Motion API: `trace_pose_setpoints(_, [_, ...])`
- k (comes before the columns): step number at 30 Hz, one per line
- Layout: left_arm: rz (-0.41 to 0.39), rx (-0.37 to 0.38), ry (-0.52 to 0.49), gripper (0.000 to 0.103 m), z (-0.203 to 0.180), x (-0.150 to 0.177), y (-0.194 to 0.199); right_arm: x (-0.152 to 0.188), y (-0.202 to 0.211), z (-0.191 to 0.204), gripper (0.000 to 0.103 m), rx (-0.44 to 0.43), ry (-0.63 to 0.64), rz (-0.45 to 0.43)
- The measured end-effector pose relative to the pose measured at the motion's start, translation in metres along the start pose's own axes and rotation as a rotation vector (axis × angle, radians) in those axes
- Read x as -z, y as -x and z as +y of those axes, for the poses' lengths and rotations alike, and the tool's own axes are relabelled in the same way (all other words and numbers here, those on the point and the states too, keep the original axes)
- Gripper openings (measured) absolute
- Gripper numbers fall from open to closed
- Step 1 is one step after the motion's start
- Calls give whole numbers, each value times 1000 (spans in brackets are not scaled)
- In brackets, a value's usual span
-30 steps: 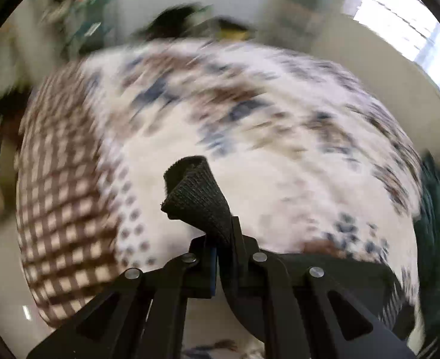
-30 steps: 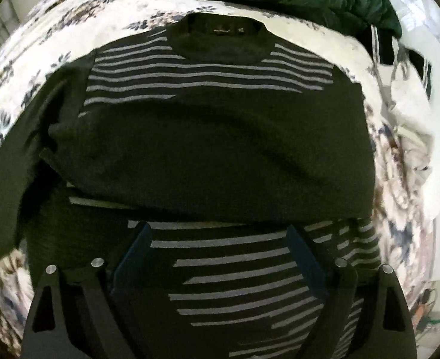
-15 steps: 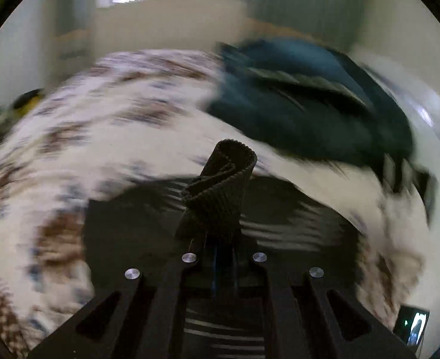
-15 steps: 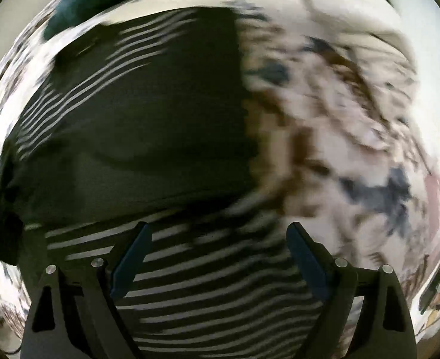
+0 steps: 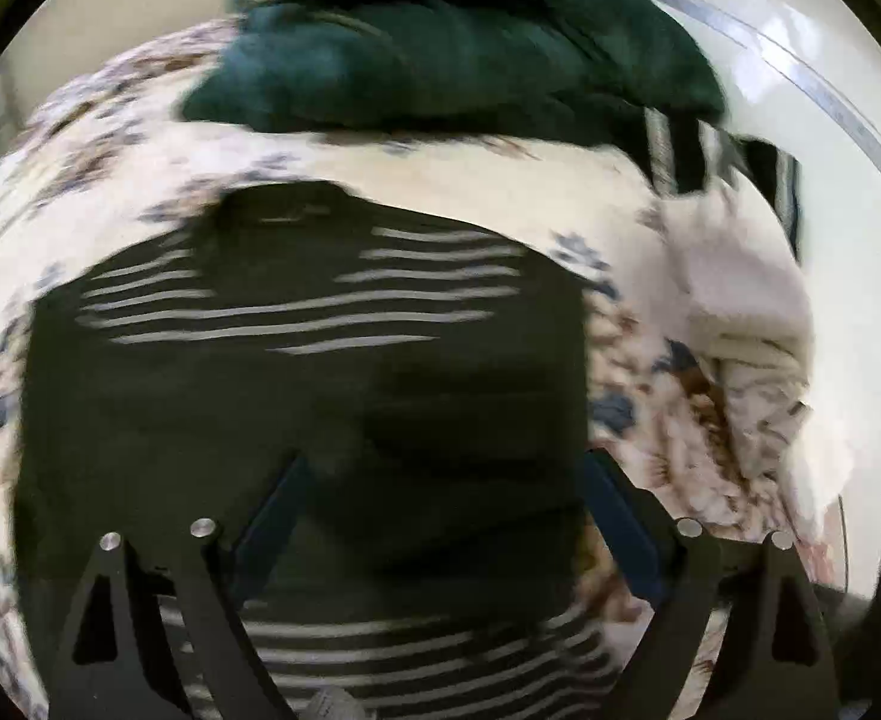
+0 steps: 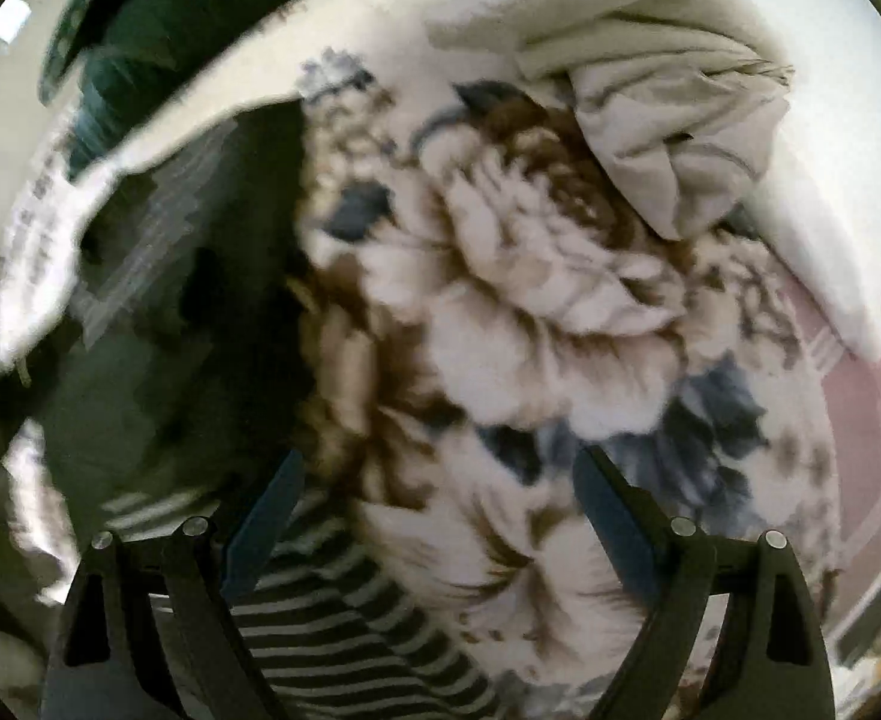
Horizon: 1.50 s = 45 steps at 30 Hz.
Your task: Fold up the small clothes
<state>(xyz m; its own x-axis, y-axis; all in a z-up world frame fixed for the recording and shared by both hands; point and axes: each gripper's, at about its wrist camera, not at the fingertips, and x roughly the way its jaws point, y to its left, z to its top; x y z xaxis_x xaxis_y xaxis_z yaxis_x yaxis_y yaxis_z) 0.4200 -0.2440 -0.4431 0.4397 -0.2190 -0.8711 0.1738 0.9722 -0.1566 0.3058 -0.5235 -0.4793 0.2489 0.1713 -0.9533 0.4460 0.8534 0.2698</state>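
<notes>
1. Left gripper (image 5: pixel 440 516): jaws spread wide, nothing between them. It hovers over the black striped sweater (image 5: pixel 302 384), which lies flat directly beneath and ahead of it on the floral blanket (image 5: pixel 110 138), both sleeves apparently folded across the body.
2. Right gripper (image 6: pixel 434 516): jaws likewise spread and empty. The sweater's right edge runs under its left finger; the blanket fills the space ahead and to its right.
3. Beyond the left gripper, past the sweater's collar, sits a dark green bundle (image 5: pixel 440 48). Ahead and right of the right gripper lies a white crumpled cloth (image 6: pixel 668 120).
4. Risk: the sleeves rest loose, so a careless grab at the hem would likely drag them out of place. The soft blanket could be pinched along with the knit.
5. Visibility: both views are motion-blurred. The hem is cut off behind the gripper bodies; how the sleeve layers stack cannot be confirmed.
</notes>
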Motion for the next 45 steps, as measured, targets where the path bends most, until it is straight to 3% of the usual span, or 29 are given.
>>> trace_pose_setpoints(2, [-5, -71, 45, 91, 30, 3, 13, -6, 8, 7, 93, -77, -2, -2])
trace_pose_setpoints(6, [2, -319, 130, 91, 111, 18, 28, -27, 3, 48, 93, -189, 16, 10])
trace_pose_setpoints(9, [51, -423, 186, 91, 159, 27, 17, -44, -20, 84, 92, -218, 62, 22])
trace_pose_setpoints(11, [75, -478, 228, 91, 192, 33, 7, -52, -41, 108, 83, -213, 112, 41])
trace_pose_setpoints(13, [85, -506, 247, 91, 210, 37, -3, -55, -58, 125, 59, -209, 145, 67])
trace_pose_setpoints(14, [89, -520, 255, 91, 217, 37, -8, -55, -65, 131, 53, -196, 165, 78])
trace_pose_setpoints(16, [100, -513, 279, 91, 232, 36, -18, -57, -73, 145, 10, -126, 213, 52])
trace_pose_setpoints(21, [104, -496, 284, 91, 244, 31, -30, -73, -55, 116, 8, -14, 50, -42])
trace_pose_setpoints(23, [102, -485, 272, 91, 244, 30, -29, -81, -53, 101, 11, -13, -17, -28])
trace_pose_setpoints(25, [100, -477, 259, 91, 241, 30, -25, -85, -45, 94, 23, -30, -52, -21])
trace_pose_setpoints(28, [74, -458, 242, 91, 237, 28, -15, -78, -31, 118, 48, -163, 36, -9])
trace_pose_setpoints(32, [61, -450, 207, 91, 234, 23, -17, -64, -60, 166, 48, -274, 215, 184])
trace_pose_setpoints(33, [70, -451, 211, 91, 237, 22, -22, -66, -71, 174, 48, -256, 232, 180])
trace_pose_setpoints(35, [83, -452, 223, 91, 245, 21, -30, -80, -87, 180, 48, -141, 263, 113])
trace_pose_setpoints(36, [96, -456, 231, 91, 252, 20, -35, -93, -91, 178, 48, -58, 256, 43])
trace_pose_setpoints(38, [97, -428, 254, 91, 259, 20, -37, -108, -91, 169, 48, 27, 199, -13])
trace_pose_setpoints(40, [91, -414, 251, 91, 261, 20, -35, -113, -78, 162, 48, -50, 124, -16])
trace_pose_setpoints(42, [82, -407, 234, 91, 257, 22, -30, -103, -62, 166, 49, -87, 158, -29])
trace_pose_setpoints(45, [92, -391, 212, 91, 252, 30, -29, -71, -60, 173, 59, -107, 255, 3])
